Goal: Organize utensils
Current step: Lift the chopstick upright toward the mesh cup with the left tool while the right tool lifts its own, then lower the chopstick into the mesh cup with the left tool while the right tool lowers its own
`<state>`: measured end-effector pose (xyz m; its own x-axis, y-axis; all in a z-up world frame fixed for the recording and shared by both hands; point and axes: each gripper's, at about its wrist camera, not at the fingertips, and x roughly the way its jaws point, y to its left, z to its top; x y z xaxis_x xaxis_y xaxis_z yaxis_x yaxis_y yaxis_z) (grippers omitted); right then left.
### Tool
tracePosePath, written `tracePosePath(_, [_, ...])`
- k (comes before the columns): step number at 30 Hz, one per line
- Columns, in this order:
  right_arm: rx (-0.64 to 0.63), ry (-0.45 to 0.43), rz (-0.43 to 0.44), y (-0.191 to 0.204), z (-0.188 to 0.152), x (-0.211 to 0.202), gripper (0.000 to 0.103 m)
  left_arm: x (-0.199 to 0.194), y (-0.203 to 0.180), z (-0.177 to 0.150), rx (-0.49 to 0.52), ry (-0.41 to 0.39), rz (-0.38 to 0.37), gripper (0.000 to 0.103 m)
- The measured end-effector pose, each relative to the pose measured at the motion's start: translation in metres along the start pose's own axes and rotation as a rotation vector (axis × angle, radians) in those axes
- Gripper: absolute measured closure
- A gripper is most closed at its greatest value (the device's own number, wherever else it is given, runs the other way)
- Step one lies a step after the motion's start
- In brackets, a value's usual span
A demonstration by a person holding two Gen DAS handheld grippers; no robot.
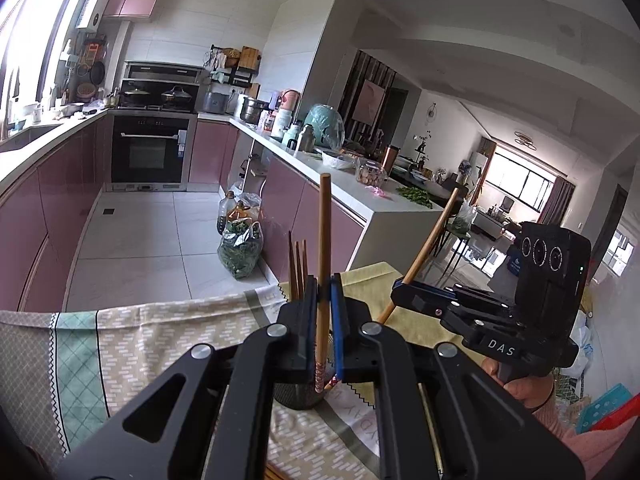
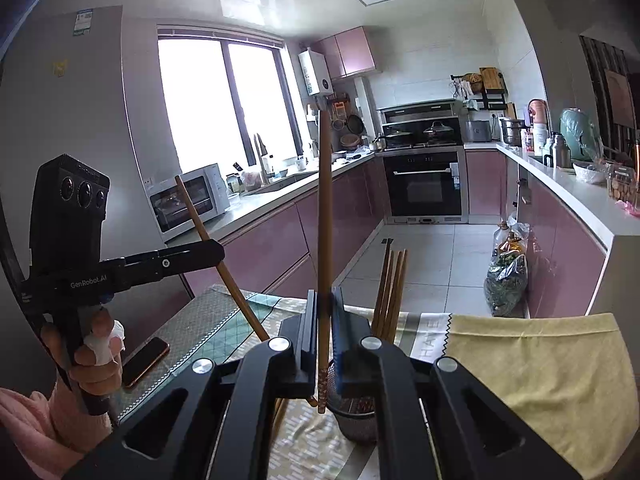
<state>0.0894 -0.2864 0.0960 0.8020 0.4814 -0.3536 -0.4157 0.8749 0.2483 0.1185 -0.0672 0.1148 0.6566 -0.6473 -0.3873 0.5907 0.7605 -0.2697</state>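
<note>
Each hand held 1 chopstick, so 2 could go into the holder in 1 trip. The left gripper (image 1: 325, 280) was squeezed tight on a chopstick (image 1: 323, 240), and it stood almost straight up, likely so the thin end could drop into the holder. The right gripper (image 2: 325, 296) was squeezed tight on another chopstick (image 2: 325, 220), also upright. Below them sat a round mesh holder (image 2: 356, 416) on a patterned cloth (image 2: 312, 444) on the table. A few more chopsticks (image 2: 390, 292) already stood in it, leaning on its side. Both held sticks hung just above the holder, with their bottom ends near its rim. A yellow cloth (image 2: 540, 380) lay beside the holder. A phone (image 2: 146, 360) lay near the table edge, well out of the way.
</note>
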Motion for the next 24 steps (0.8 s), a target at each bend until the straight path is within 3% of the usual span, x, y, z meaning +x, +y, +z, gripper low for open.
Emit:
tracePosePath(7, [-0.007, -0.004, -0.039, -0.009, 0.007, 0.009, 0.098, 0.019, -0.017, 0.013, 0.057, 0.007, 0.034, 0.096])
tracePosePath(16, [0.02, 0.125, -0.051, -0.02, -0.009, 0.043, 0.098, 0.064, -0.014, -0.01, 0.093, 0.17, 0.097, 0.096])
tracePosePath(24, [0.043, 0.252, -0.056, -0.028, -0.027, 0.074, 0.097, 0.103, 0.007, -0.026, 0.067, 0.279, 0.1, 0.096])
